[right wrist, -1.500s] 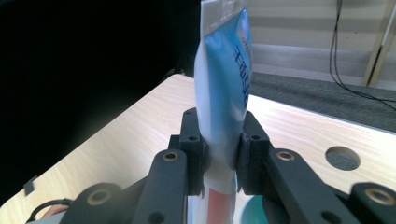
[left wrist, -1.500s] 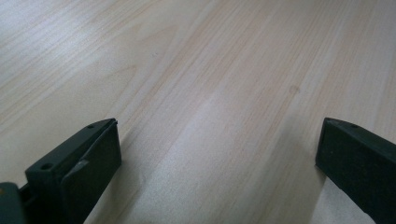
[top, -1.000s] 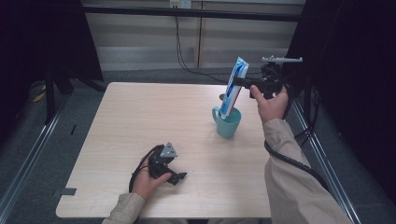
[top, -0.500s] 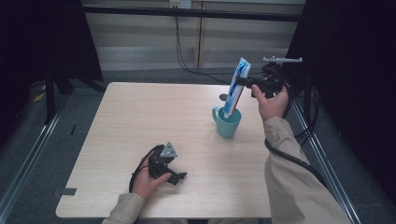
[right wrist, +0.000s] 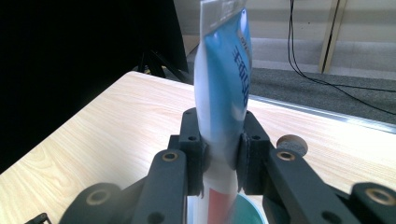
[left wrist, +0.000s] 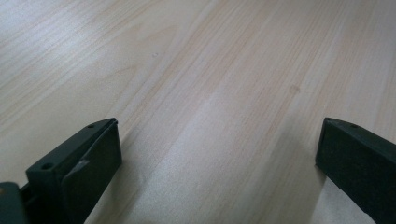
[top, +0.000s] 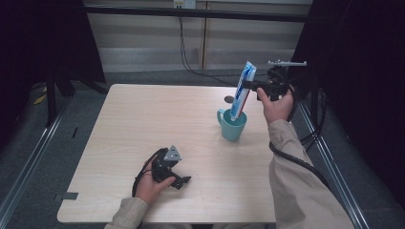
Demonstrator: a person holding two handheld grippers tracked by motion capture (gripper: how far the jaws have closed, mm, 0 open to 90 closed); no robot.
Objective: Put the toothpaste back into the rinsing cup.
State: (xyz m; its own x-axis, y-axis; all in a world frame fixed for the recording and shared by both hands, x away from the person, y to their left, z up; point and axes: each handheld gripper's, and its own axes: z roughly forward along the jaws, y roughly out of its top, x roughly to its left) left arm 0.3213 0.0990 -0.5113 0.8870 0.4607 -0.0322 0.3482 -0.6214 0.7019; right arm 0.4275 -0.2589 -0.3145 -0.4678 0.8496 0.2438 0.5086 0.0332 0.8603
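Above the teal mug [top: 234,126] at the table's [top: 143,119] right side, your right gripper [top: 248,86] clamps a blue-and-white toothpaste tube [top: 241,90] by its middle, jaws pressed on both faces. The tube stands nearly upright, its lower end dipping inside the mug's rim. Near the front edge, your left gripper [top: 184,180] rests on the bare wood, jaws spread wide with nothing between them.

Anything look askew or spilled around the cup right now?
Nothing spilled. The blue-and-white toothpaste tube leans at a tilt, lower end inside the upright teal mug, clamped by the right gripper. The left gripper rests open on the wooden table.
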